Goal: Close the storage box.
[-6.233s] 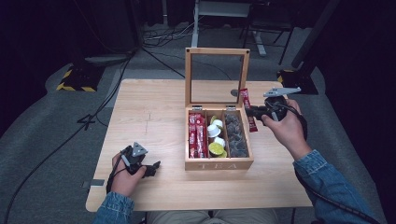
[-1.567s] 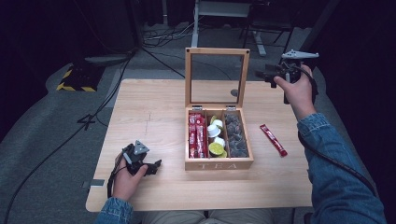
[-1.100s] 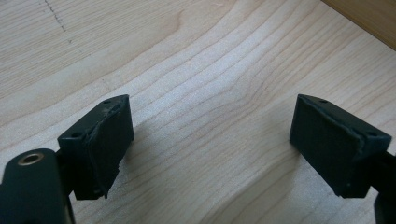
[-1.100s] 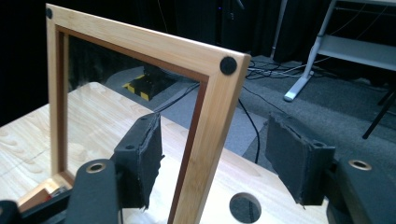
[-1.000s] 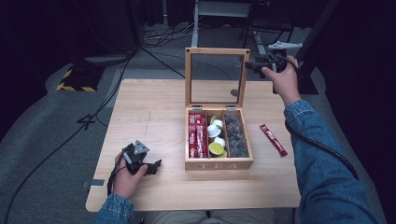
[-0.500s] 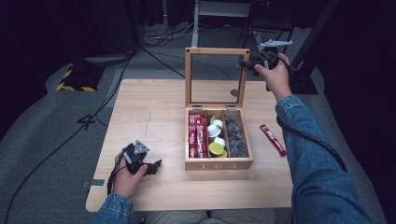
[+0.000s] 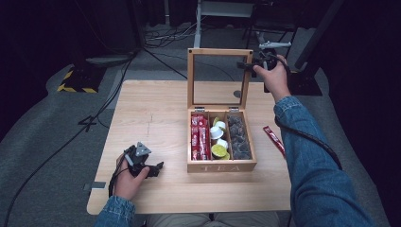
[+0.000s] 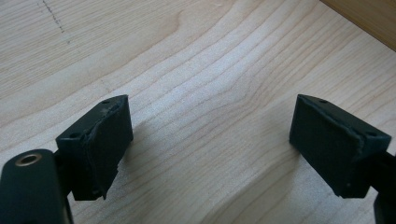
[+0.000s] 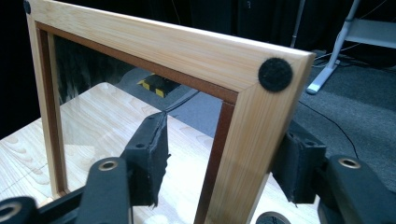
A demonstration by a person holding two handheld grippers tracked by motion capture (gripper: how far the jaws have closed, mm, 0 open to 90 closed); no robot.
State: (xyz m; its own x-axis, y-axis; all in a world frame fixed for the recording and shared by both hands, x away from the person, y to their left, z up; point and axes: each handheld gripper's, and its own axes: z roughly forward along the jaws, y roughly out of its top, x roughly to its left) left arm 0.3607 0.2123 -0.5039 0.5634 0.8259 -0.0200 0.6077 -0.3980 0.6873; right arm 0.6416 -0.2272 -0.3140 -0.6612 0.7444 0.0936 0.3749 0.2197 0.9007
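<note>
A wooden tea box [image 7: 222,165] stands open on the table, its glass-paned lid [image 7: 220,52] upright. Inside are red packets [image 7: 199,137], small white and yellow-green cups [image 7: 218,142] and dark pods [image 7: 239,137]. My right gripper [image 7: 247,65] is at the lid's top right corner, open, its jaws straddling the lid's right frame rail [image 9: 247,121] with a gap on the glass side. A red packet [image 7: 274,139] lies on the table right of the box. My left gripper [image 7: 156,169] rests open on the bare table [image 8: 210,70] at the front left, holding nothing.
A small dark round thing [image 7: 236,93] lies on the table behind the lid. Beyond the table's far right corner stands a black base [image 7: 302,80]. Cables [image 7: 156,52] run over the grey floor, and a yellow-and-black striped block [image 7: 75,82] sits at the left.
My right gripper has moved left from beyond the table's far right corner to the lid's top right corner. The red packet it held earlier lies on the table. The left gripper has not moved.
</note>
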